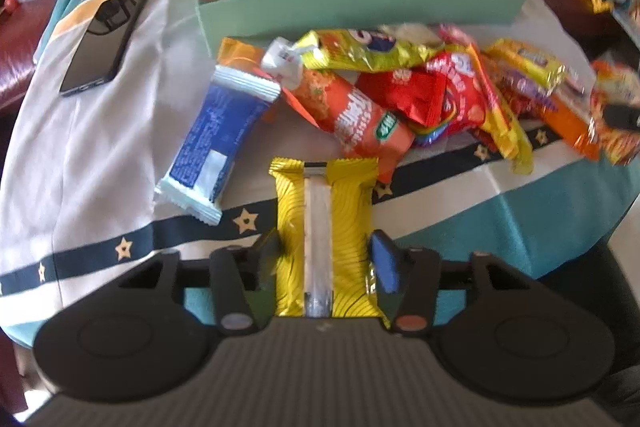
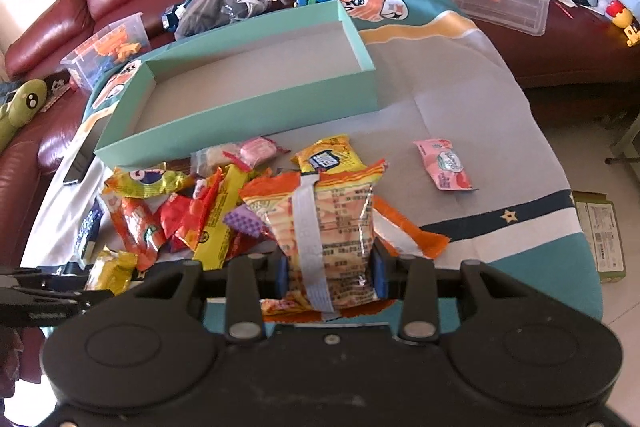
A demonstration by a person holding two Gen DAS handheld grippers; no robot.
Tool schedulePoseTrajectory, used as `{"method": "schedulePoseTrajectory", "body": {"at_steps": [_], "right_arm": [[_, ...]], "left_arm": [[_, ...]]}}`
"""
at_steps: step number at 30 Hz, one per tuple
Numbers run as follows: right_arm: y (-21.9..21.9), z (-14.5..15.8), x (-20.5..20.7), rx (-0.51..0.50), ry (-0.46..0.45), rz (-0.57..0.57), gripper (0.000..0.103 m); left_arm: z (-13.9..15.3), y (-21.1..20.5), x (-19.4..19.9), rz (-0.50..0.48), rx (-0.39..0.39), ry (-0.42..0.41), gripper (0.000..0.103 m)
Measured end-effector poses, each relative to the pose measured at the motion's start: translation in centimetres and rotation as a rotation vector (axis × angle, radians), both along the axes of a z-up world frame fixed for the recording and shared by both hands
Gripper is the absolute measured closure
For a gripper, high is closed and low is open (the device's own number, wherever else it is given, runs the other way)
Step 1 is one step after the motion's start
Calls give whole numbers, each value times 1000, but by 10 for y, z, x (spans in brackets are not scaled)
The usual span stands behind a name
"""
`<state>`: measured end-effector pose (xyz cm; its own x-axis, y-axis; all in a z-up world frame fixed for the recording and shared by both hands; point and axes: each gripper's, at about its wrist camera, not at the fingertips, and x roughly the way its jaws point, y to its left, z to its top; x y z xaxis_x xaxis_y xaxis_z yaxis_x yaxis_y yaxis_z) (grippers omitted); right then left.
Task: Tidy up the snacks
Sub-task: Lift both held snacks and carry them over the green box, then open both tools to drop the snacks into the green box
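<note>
Star-trimmed cloth (image 1: pixel 96 155) carries a far teal box (image 1: pixel 352 7); left gripper (image 1: pixel 326 261) brackets a yellow packet (image 1: pixel 324 211), grip unclear, while right gripper (image 2: pixel 331 273) clamps an orange pouch (image 2: pixel 328 227).

Left gripper (image 1: pixel 325 259): seen from its own wrist camera, angled steeply downward, black fingers reaching away from the camera. Its jaws stand part-way apart, with a yellow foil packet (image 1: pixel 324 223) lying lengthwise between them; the left finger (image 1: pixel 269 251) meets the packet's edge, while the blue-faced right pad (image 1: pixel 385 261) sits just beside the other edge, contact not certain.

Right gripper (image 2: pixel 330 273): also tilted downward, somewhat less steeply. Both blue pads (image 2: pixel 379 273) press against the sides of an upright orange-and-clear snack bag (image 2: pixel 332 227), which is pinched narrower where they grip.

Part of the left gripper appears as a black shape at the near left edge of the right wrist view.
</note>
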<state>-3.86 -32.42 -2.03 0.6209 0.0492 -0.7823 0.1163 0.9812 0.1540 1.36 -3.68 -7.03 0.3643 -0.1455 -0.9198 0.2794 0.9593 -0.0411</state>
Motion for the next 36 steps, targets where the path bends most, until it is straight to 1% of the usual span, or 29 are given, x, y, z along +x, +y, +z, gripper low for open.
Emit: {"method": "schedulePoseTrajectory", "body": {"at_steps": [1, 3, 5, 6, 8, 10, 13, 16, 20, 23, 27, 29, 31, 36], "right_arm": [[0, 0, 1, 1, 0, 1, 66], [1, 0, 2, 1, 1, 2, 66], [1, 0, 2, -3, -1, 4, 66], [1, 1, 3, -6, -4, 3, 66], [0, 2, 3, -8, -10, 0, 66], [-2, 4, 5, -9, -14, -3, 66], [-3, 7, 10, -4, -21, -3, 66], [-4, 14, 28, -15, -40, 9, 66], [-5, 29, 71, -15, -89, 28, 66], [-6, 38, 116, -5, -124, 35, 66], [-9, 44, 173, -18, -158, 31, 66], [-12, 42, 202, -31, -167, 22, 66], [-14, 34, 230, -42, -157, 14, 66], [-11, -1, 281, -66, -106, 27, 66]], "left_arm": [[-3, -3, 0, -8, 8, 9, 48], [-3, -9, -3, -30, 37, -20, 52], [0, -7, -4, -18, 0, -22, 56], [2, -4, -3, 1, -17, -28, 56], [9, 2, -4, 32, -26, -48, 56], [21, 9, -6, 44, -65, -62, 56], [46, 20, -7, 63, -111, -106, 56], [74, 28, 7, 82, -121, -178, 55], [95, 33, 52, 120, -99, -269, 55], [103, 34, 95, 150, -103, -300, 54], [104, 31, 155, 175, -89, -331, 54], [101, 28, 186, 180, -82, -343, 54], [92, 26, 217, 189, -81, -334, 54], [59, 18, 277, 202, -57, -293, 54]]}}
